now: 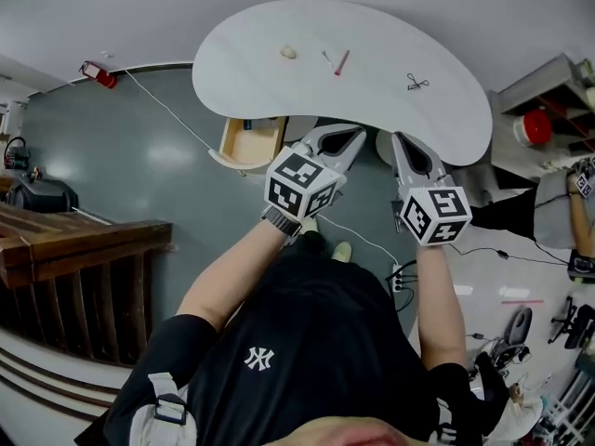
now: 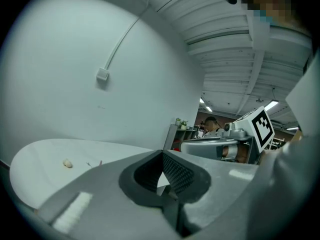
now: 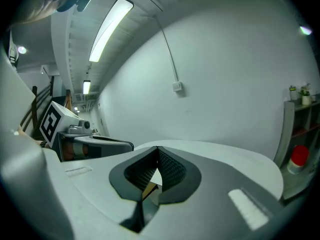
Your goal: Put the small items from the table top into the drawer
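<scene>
A white kidney-shaped table (image 1: pixel 279 26) carries a small beige lump (image 1: pixel 289 53), a red stick (image 1: pixel 341 62) beside a thin metal piece (image 1: pixel 327 58), and a small black scissor-like item (image 1: pixel 417 83). Under its near left edge a wooden drawer (image 1: pixel 249 143) stands pulled out. My left gripper (image 1: pixel 355 136) is held at the table's near edge, right of the drawer, shut with nothing in it. My right gripper (image 1: pixel 399 138) sits beside it, also shut and holding nothing. The left gripper view shows the beige lump (image 2: pixel 67 163) far left on the table and closed jaw tips (image 2: pixel 162 152). The right gripper (image 3: pixel 158 148) points over the table.
A red fire extinguisher (image 1: pixel 99 74) lies on the floor at far left, with a white cable (image 1: pixel 167 110) running to the table. A dark wooden railing (image 1: pixel 74 249) is at left. A power strip (image 1: pixel 398 278) lies by my feet. Shelves with a red container (image 1: pixel 535 124) stand right.
</scene>
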The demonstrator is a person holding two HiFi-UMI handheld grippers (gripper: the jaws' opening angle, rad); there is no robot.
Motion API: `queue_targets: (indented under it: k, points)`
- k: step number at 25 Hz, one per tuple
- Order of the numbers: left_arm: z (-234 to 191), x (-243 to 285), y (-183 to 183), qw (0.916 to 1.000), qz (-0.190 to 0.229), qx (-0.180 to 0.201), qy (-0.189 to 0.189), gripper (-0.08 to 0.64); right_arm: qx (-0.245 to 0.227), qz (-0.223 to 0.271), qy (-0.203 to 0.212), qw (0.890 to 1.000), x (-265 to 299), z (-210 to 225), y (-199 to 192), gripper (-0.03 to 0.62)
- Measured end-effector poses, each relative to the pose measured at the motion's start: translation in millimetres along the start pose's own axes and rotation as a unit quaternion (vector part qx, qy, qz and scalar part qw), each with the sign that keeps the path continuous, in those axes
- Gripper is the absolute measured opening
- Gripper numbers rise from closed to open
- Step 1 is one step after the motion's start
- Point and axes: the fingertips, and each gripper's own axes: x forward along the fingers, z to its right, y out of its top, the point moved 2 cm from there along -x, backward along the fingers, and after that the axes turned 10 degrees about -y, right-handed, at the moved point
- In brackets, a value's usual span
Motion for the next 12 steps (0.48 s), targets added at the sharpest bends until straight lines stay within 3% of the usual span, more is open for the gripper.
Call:
queue_targets:
  k: [12]
  points:
    - [-73,12,-13,0.9994,-0.022,-0.009,-0.025,0.0,0.01,-0.02,-0.057,0.998,61,8,-4,0.023]
